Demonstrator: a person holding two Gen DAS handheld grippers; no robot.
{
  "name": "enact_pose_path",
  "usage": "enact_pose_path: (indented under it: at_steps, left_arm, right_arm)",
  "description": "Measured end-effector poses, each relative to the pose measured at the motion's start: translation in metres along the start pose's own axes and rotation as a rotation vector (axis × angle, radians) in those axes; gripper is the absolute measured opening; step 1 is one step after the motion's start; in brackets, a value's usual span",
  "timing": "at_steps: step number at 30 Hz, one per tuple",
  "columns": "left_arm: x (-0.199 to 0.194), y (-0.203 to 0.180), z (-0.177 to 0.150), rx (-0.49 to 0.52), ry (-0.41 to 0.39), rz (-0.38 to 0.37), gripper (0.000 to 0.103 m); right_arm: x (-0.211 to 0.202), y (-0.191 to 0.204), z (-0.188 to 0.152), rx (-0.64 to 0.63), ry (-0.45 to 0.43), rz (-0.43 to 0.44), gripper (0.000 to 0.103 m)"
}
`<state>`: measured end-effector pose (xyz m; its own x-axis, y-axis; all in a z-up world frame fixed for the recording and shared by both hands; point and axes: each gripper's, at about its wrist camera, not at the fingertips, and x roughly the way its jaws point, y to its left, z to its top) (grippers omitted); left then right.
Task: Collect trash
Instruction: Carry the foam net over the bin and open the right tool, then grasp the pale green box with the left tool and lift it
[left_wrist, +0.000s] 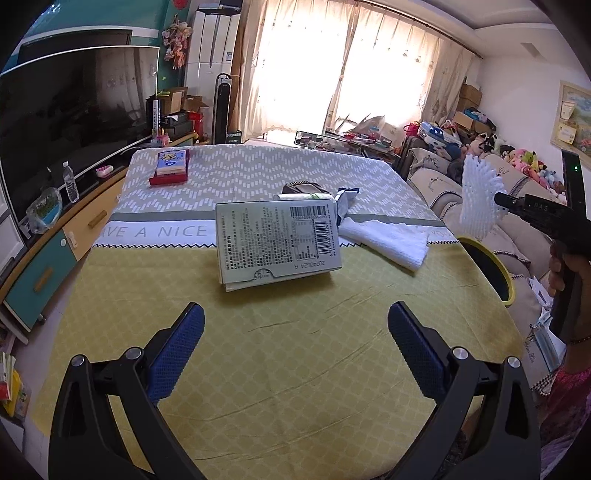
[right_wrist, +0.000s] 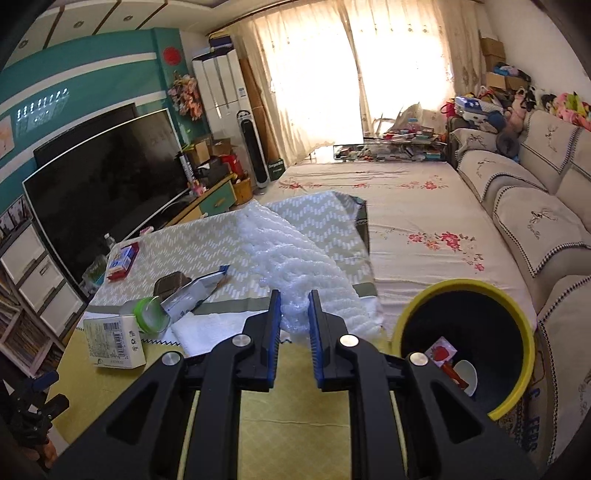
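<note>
Trash remains on the table: the right gripper clenches a white foam net near the yellow-rimmed bin at its four o'clock, some scraps already inside, while the left gripper, jaws released, faces the carton at twelve o'clock.

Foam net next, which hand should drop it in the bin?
Right. The right gripper is shut on the foam net, lifted off the table beside the yellow-rimmed bin, which stands open just to its right. The left gripper is open and empty, facing the carton.
</note>
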<state>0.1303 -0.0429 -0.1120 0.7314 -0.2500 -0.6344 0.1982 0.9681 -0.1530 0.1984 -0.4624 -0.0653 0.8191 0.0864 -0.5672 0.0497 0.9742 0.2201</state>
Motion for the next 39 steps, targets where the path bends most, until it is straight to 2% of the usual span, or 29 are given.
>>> enact_pose_path:
  at_steps: [5,10,12,13,14,22,27,32,35,39]
  left_arm:
    - [0.003,-0.015,-0.002,0.023,0.017,-0.012,0.098]
    - [0.005,-0.026,-0.002,0.048,0.03,-0.002,0.098]
    - [0.005,-0.029,-0.002,0.045,0.034,-0.006,0.098]
    - [0.006,-0.03,-0.001,0.044,0.034,-0.007,0.098]
    - [0.006,-0.032,-0.001,0.045,0.036,-0.004,0.098]
    - [0.019,-0.031,-0.003,0.062,0.059,-0.018,0.098]
    - [0.025,0.0,0.012,0.065,0.037,-0.046,0.098]
    - [0.036,0.031,0.039,0.139,0.037,-0.052,0.098]
    - [0.053,0.046,0.053,0.159,0.077,-0.111,0.098]
    - [0.079,0.061,0.064,0.13,0.148,-0.206,0.098]
  right_arm:
    - [-0.002,-0.057,-0.012,0.074,0.005,-0.145,0.015]
    - [0.015,-0.108,-0.027,0.16,0.05,-0.227,0.021]
    - [0.022,-0.121,-0.033,0.188,0.065,-0.236,0.043]
    - [0.023,-0.125,-0.035,0.2,0.066,-0.237,0.047]
    - [0.023,-0.127,-0.037,0.208,0.062,-0.232,0.052]
    - [0.02,-0.124,-0.047,0.192,0.069,-0.196,0.058]
    - [0.031,-0.114,-0.052,0.182,0.102,-0.172,0.058]
    - [0.037,-0.098,-0.056,0.158,0.118,-0.148,0.058]
    - [0.039,-0.091,-0.056,0.148,0.123,-0.138,0.058]
    - [0.04,-0.083,-0.055,0.132,0.129,-0.129,0.058]
